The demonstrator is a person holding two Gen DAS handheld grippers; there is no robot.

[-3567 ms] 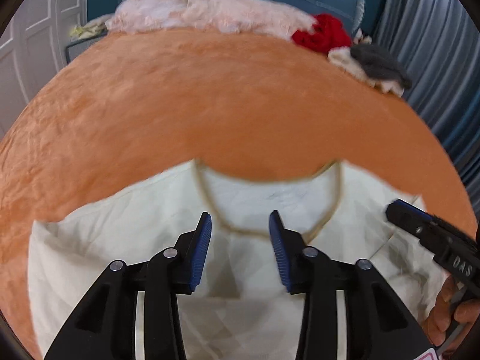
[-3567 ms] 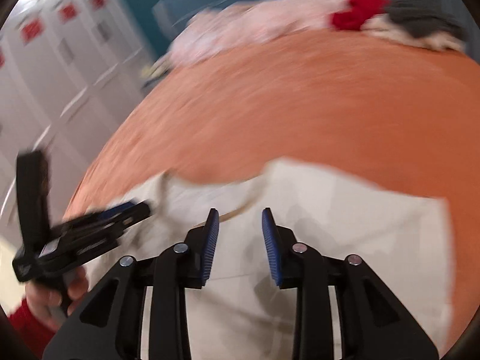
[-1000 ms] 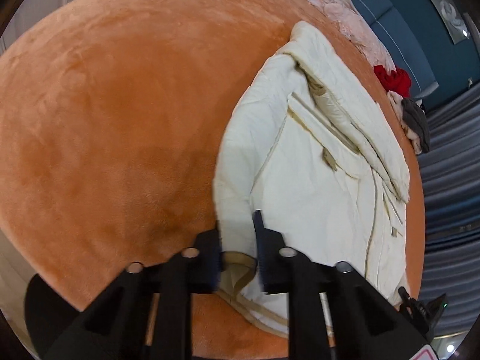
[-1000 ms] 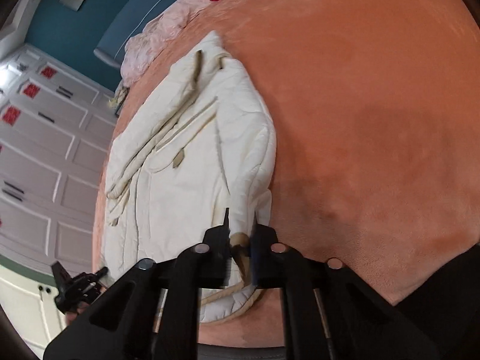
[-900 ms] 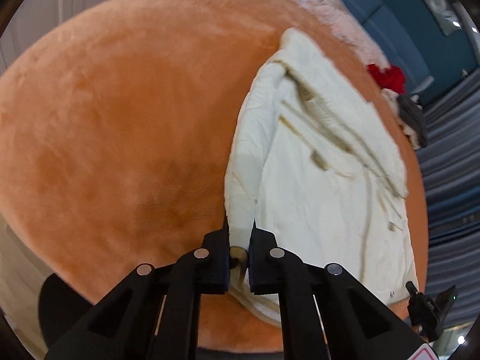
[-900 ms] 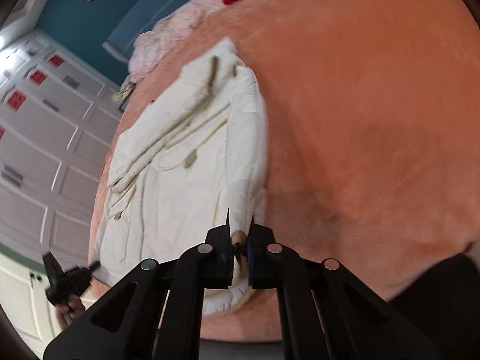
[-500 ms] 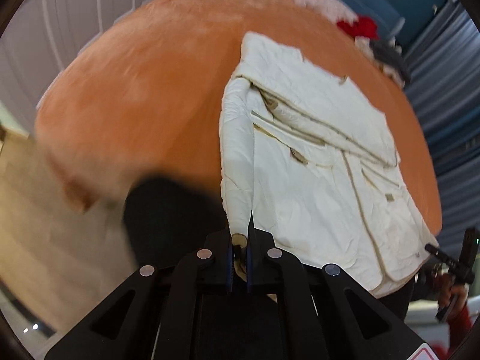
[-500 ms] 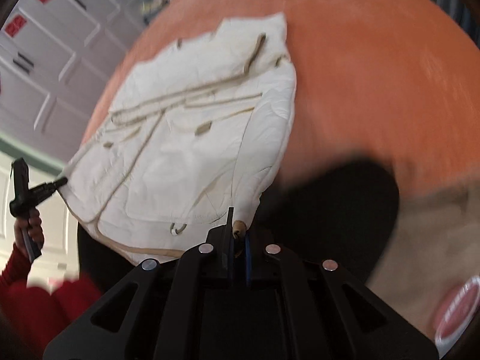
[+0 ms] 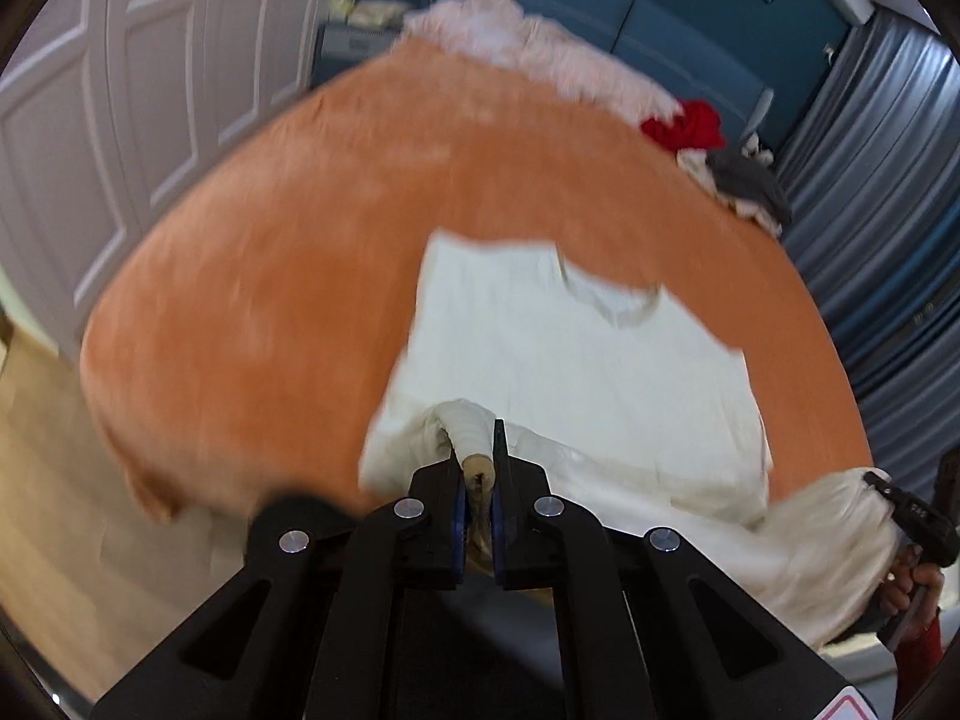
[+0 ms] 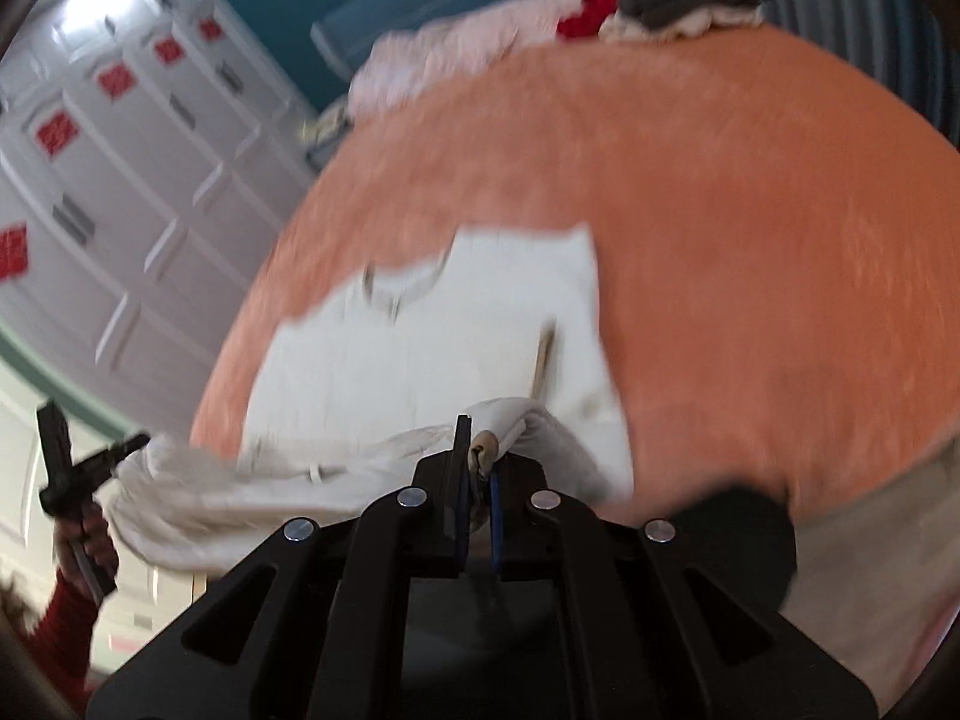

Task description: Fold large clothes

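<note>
Garment: the cream jacket (image 9: 576, 360) lay in the middle of both frames, collar end flat on the orange bedcover (image 9: 270, 276), hem end bunched at the lower centre and raised off the cover.
Left grip: the left gripper (image 9: 478, 474) at lower centre of its own view had its jaws pressed together on a tan-trimmed corner of the hem.
Right grip: the right gripper (image 10: 478, 462) was likewise clamped on the opposite hem corner, low in its own frame; it also showed at the right edge of the left view.
Why held so: one corner per gripper kept the hem stretched wide between the hands, which looked like the setup for carrying it over towards the collar, a fold in half.
Stage: judged early in the fold; the collar half was flat, the lifted half not yet laid.
Containers: none could be seen in either view.
Surroundings: a pink fluffy throw (image 9: 540, 54), a red garment (image 9: 687, 126) and a grey one (image 9: 747, 180) sat heaped at the upper right, well apart from the jacket.
Backdrop: white panelled doors (image 9: 120, 90) filled the upper left.
</note>
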